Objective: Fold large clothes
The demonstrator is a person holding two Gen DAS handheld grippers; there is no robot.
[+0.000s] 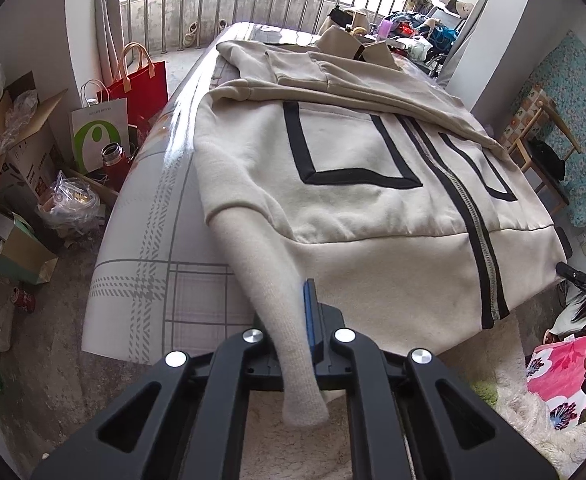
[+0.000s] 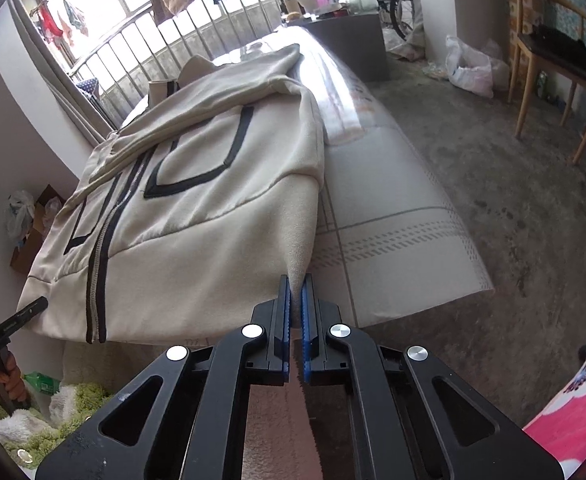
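- A big cream jacket [image 1: 353, 168] with black stripes and a zipper lies flat on a long desk [image 1: 149, 280]. Its bottom edge hangs a little over the near end.
- The left tool [image 1: 293, 320] is closed tight on the jacket's left sleeve [image 1: 269, 292]. The sleeve covers one finger, so only the blue pad [image 1: 311, 312] of the other shows. The cuff hangs down past the tool.
- The right tool [image 2: 295, 312] is closed tight on the bottom right corner [image 2: 299, 264] of the jacket. The cloth is pinched between its two blue pads.
- The jacket's other sleeve [image 1: 373, 88] lies across the chest and hides part of the black shapes.
- The far end of the jacket is hard to make out.
- Bags [image 1: 133, 80] and boxes [image 1: 9, 152] sit on the floor beside the desk.
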